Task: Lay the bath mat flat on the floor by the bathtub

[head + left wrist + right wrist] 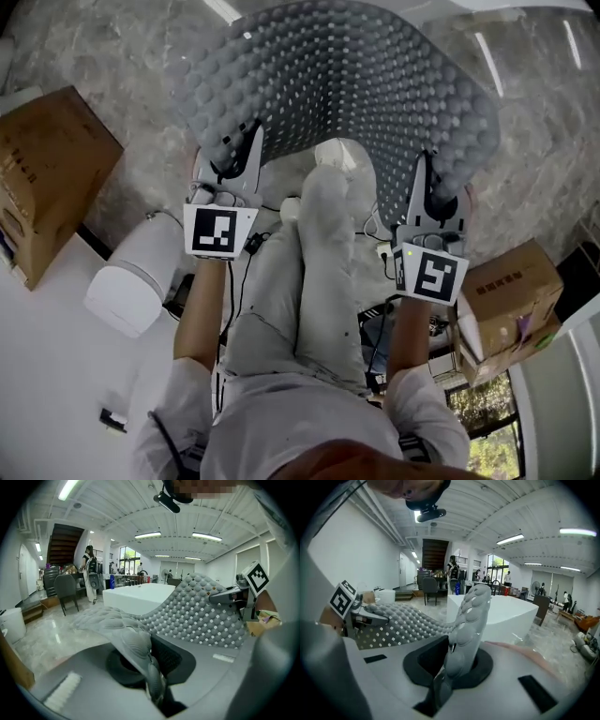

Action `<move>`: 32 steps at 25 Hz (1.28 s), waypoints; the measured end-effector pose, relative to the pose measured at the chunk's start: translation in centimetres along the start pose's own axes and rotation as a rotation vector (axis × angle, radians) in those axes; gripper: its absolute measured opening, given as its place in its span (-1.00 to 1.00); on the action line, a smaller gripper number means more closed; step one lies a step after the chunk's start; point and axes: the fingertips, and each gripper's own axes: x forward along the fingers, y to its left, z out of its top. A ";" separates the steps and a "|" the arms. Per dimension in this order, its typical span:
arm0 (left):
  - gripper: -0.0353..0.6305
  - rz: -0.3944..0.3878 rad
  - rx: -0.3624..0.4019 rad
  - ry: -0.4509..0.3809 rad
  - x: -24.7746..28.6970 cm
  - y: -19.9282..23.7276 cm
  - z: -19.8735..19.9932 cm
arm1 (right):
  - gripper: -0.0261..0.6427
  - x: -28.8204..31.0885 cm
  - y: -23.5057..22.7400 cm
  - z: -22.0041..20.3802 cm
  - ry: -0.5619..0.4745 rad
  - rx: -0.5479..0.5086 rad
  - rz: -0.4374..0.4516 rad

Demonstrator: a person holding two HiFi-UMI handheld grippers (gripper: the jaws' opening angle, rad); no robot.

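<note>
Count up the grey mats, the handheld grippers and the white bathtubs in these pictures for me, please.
Grey bath mat: 1
Grippers: 2, the left gripper and the right gripper, each shut on the bath mat
White bathtub: 1
Total: 4

I see bright, even light from the ceiling strip lights (206,536) in both gripper views, and their streaks glare off the polished floor (141,47) in the head view. Both gripper views bow hard toward the rims, with black corners. The bath mat (136,648) right at each lens reads soft, and the far windows (498,563) wash out pale.
</note>
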 end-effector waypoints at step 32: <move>-0.83 0.068 0.138 0.315 2.7 6.1 -3.5 | -0.84 8.4 -5.2 -11.1 0.127 0.075 0.093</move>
